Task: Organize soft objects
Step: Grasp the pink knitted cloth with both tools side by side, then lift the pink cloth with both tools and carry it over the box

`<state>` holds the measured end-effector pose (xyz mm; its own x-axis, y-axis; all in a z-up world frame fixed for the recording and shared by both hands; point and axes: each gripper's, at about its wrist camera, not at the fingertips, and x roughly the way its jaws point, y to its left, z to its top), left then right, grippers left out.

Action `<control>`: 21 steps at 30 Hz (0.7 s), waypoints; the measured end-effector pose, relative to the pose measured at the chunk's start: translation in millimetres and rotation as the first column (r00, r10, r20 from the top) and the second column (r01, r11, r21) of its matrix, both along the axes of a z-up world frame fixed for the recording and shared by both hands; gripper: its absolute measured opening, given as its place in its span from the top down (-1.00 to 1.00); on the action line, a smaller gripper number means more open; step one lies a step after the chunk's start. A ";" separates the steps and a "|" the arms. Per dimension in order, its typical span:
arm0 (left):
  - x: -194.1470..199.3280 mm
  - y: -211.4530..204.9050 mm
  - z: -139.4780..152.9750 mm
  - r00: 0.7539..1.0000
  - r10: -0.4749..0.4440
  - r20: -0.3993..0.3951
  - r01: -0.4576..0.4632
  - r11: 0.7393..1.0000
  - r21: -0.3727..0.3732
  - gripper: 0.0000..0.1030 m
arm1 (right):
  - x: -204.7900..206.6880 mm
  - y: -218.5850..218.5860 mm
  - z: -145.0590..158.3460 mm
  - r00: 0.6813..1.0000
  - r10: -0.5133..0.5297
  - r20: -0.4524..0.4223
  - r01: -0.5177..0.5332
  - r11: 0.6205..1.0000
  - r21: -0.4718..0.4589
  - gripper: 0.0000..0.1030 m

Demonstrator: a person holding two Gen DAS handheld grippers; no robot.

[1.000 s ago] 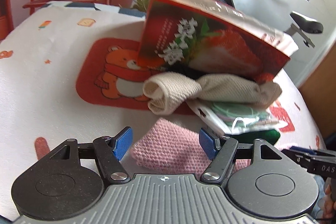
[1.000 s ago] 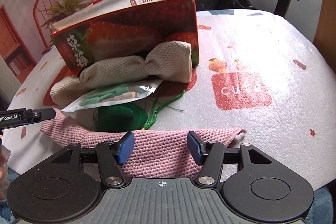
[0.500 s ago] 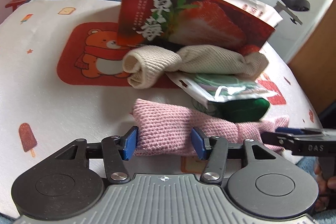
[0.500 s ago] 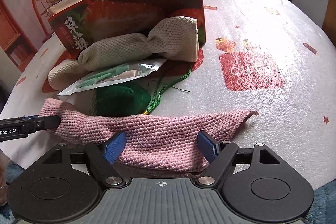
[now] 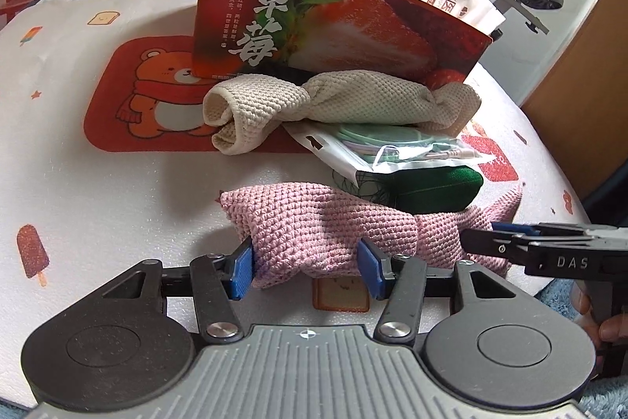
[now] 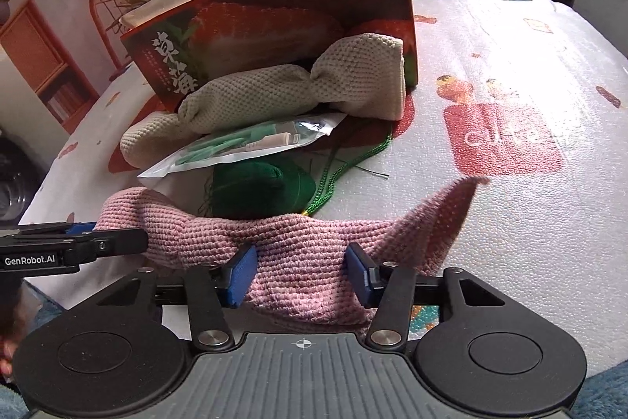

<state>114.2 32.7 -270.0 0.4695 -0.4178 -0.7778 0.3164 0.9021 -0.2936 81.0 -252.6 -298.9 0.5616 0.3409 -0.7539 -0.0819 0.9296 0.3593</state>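
A pink knitted cloth (image 5: 314,218) lies stretched along the near edge of the table. My left gripper (image 5: 306,269) is shut on its bunched left end. In the right wrist view my right gripper (image 6: 300,275) has its jaws closing on the cloth's (image 6: 306,238) right part, with the blue pads pressing into the knit. The cloth's far right corner (image 6: 451,207) stands lifted off the table. Behind it lie a green cloth (image 5: 431,189) and a twisted beige cloth (image 5: 353,101).
A red strawberry box (image 5: 314,22) holding a white bag stands behind the beige cloth. A clear plastic packet (image 5: 373,152) rests on the green cloth, and a green cord (image 6: 345,167) trails beside it. The patterned table cover (image 6: 510,65) drops off just before the grippers.
The left jaws closed onto the pink cloth's left end and stayed there. The right jaws widened, then closed on the cloth, bunching it. Its right corner has risen off the table.
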 end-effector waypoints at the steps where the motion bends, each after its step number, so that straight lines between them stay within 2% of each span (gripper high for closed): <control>1: 0.2 1.1 0.0 1.000 0.005 -0.002 -0.005 1.000 -0.006 -0.08 | 0.5 1.3 0.0 1.000 0.012 0.001 -0.012 1.000 0.004 0.32; 3: -0.2 3.2 0.1 1.000 0.018 -0.003 -0.018 1.000 -0.013 -0.02 | 0.1 4.4 1.0 1.000 0.030 0.007 -0.030 1.000 0.005 0.43; 5: -0.1 6.5 1.2 0.999 0.034 -0.001 -0.034 0.999 -0.020 0.39 | -1.1 3.8 3.0 0.999 0.029 0.019 -0.029 1.000 0.006 0.52; 6: -0.2 8.7 2.0 0.999 0.040 -0.001 -0.040 0.999 -0.032 0.48 | -1.4 2.4 4.2 0.999 0.024 0.026 -0.025 1.000 0.012 0.56; 9: -3.3 11.1 8.3 0.999 0.034 0.020 -0.032 0.997 -0.069 0.54 | -4.3 -3.3 9.3 0.999 0.000 0.052 -0.002 1.000 0.028 0.60; 14: -10.4 4.4 18.6 0.998 0.006 0.069 -0.001 0.998 -0.068 0.54 | -10.4 -14.5 17.8 0.995 -0.045 0.093 0.041 0.998 0.048 0.60; 21: -15.8 8.1 25.2 0.993 0.008 0.117 0.003 0.995 -0.098 0.54 | -14.7 -12.1 30.6 0.983 -0.043 0.176 0.041 0.999 0.013 0.60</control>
<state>98.4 40.8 -244.7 0.5562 -0.4877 -0.6729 0.3516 0.8717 -0.3413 66.3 -264.8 -268.3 0.6994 0.3209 -0.6386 -0.1060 0.9302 0.3514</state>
